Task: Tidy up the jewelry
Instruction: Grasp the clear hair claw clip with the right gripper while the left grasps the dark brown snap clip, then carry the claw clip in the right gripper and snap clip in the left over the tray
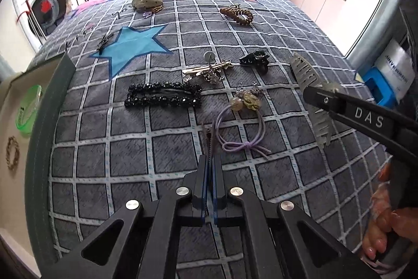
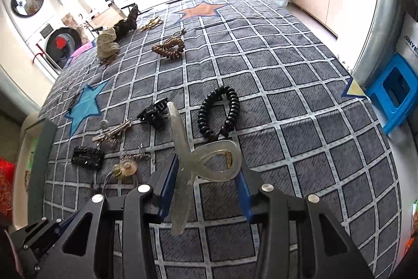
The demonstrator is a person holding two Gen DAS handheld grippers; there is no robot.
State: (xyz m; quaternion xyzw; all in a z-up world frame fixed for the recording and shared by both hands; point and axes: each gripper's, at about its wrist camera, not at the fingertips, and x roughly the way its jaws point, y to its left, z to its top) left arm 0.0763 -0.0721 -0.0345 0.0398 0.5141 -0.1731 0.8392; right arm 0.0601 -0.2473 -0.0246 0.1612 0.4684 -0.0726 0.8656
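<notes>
1. On the grid-patterned bedspread [image 1: 235, 43]: beaded black snap clips [image 1: 163, 95], purple hair tie [image 1: 236, 127], black coil tie [image 2: 219, 111].
2. Left gripper [image 1: 211, 164] clamped together on a thin brown toothed clip [image 1: 207, 140].
3. Right gripper [image 2: 206, 174] pressed on a translucent claw clip [image 2: 209, 158], lifted clear of the bedspread.

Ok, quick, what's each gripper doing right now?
Left gripper: shut on a thin toothed clip.
Right gripper: shut on the translucent claw clip.
</notes>
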